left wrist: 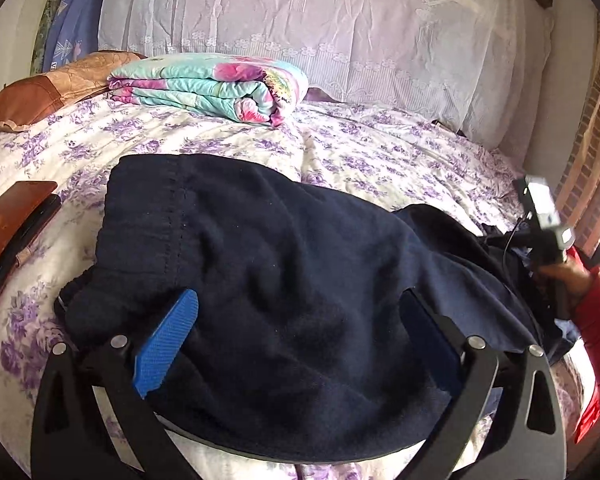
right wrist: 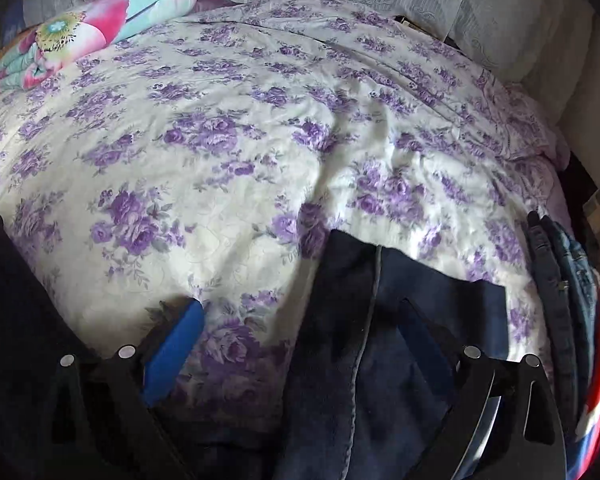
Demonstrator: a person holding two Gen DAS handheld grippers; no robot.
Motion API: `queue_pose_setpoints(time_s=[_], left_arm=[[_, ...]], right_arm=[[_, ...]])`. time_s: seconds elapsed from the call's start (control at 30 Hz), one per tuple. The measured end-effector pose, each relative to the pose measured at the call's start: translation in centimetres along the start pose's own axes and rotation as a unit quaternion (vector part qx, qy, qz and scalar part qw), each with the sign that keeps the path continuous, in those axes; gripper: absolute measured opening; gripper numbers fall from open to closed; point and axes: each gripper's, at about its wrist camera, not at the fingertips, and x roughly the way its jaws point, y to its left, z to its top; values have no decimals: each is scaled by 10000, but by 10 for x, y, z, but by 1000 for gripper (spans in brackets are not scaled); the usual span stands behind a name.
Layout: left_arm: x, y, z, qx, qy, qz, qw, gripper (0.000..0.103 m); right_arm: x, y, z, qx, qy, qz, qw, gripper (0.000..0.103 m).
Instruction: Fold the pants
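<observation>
Dark navy fleece pants point(left wrist: 268, 280) lie bunched on the floral bedsheet point(left wrist: 360, 152), waistband toward the upper left. My left gripper point(left wrist: 300, 304) is open, its blue pads point(left wrist: 168, 340) spread wide over the near part of the pants. In the right wrist view a pant leg end point(right wrist: 400, 320) lies flat on the sheet point(right wrist: 260, 140). My right gripper point(right wrist: 304, 316) is open; its left pad point(right wrist: 176, 348) is over bare sheet, its right one over the leg. The right gripper also shows in the left wrist view point(left wrist: 548, 224), held by a hand in a red sleeve.
A folded floral quilt point(left wrist: 220, 88) lies at the head of the bed by a lace-covered pillow point(left wrist: 340, 32). A brown cushion point(left wrist: 40, 96) sits far left. A brown flat object point(left wrist: 8, 224) lies at the left edge. Denim clothes point(right wrist: 560, 272) pile at the right edge.
</observation>
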Motion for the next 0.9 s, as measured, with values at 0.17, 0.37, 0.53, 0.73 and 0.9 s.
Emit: queue_pose_setpoints(time_s=[0.17,0.37,0.53,0.73,0.9], left_arm=[[-2,4,0,-58,-36,-186,9998,98],[-3,2,-1,-69,-54,-177,9998,98],[-2,2,-1,-64,-54,-167,9998,98],[-2,2,-2,-63,-59,-98,9999,98],[0,1,-1,13,-26,10,10000,98]], right_arm=[[-8,-33,-9,596,-278,403,9970,31],[-52,-76,-36,1213,-847,1031,9836,13],[-126,-149,-102,2483,-1617,1512,9430,6],[-161,-207,-189,3583,-1523,1489,9090,55],[-147,-195,-181,3509,-1560,1581,9097,73]])
